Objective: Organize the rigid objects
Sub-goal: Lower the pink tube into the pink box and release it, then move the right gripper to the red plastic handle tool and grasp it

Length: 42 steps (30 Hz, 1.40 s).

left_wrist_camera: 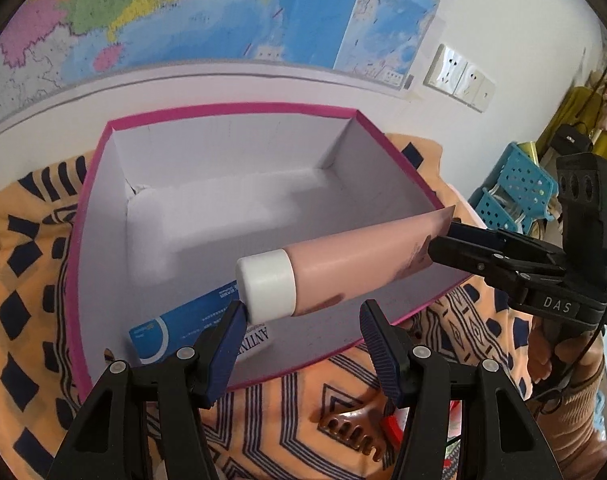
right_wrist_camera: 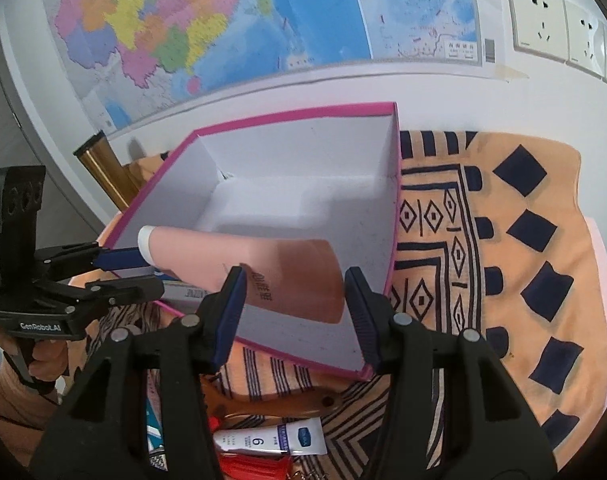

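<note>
Left gripper [left_wrist_camera: 303, 320] jaws clamped white cap of pink tube [left_wrist_camera: 343, 268]; right gripper [right_wrist_camera: 295, 300] jaws clamped tube's flat crimped end. Tube hung level between both, above open pink-rimmed box [left_wrist_camera: 99, 184], over its near wall. Blue-and-white carton [left_wrist_camera: 175, 328] lay inside box under cap. Box sat on orange patterned cloth [right_wrist_camera: 503, 240] covering table. Brown comb-like piece [left_wrist_camera: 351, 432] and small white tube [right_wrist_camera: 271, 440] lay on cloth near box. Map [right_wrist_camera: 223, 20] hung on wall behind.
</note>
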{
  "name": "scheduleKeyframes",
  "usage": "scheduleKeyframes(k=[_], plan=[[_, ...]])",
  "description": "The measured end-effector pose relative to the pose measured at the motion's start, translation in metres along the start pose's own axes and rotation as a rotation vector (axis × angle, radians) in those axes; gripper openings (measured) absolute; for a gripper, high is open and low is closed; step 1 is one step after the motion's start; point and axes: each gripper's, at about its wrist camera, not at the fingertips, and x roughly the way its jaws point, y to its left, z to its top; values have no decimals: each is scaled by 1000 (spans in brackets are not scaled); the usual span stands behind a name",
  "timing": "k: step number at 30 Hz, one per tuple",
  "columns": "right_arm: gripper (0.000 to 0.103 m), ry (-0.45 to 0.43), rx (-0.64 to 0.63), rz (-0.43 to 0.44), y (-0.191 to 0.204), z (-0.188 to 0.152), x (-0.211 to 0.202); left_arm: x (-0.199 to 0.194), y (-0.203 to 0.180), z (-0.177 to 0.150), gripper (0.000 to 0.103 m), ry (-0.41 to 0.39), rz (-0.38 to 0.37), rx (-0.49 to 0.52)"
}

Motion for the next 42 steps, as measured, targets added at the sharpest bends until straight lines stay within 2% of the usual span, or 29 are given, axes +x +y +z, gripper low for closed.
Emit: scheduleKeyframes(k=[5,9,13,19,22,24,29,34,40,42], plan=[[56,1,-12,-53,3,4,2,6,0,6,59,12,-3,-9],[59,-11,-15,-57,4,5,2,4,-1,2,59,-4,7,-4],[59,-43,-11,-31,3,-1,-7,-9,-5,-7,59,-60,12,32],[60,-123,-29,42,10,-19,-42,-39,-17,-34,61,-146,1,106],[60,-134,-24,83,10,-34,-56,-50,-21,-49,61,-151,-47,119],[60,-127,-19,87,9,-45,-61,-54,-26,-57,61,-157,-52,137],[60,-61,29,84,1,-77,-56,-48,-34,-81,62,-96,-122,131],[60,14,84,90,-8,-106,-44,-24,-50,-106,62,15,-185,140],[60,81,91,93,-4,-130,-31,-5,-62,-120,61,97,-237,136],[57,90,75,96,0,-134,-29,-3,-65,-122,59,107,-241,141]])
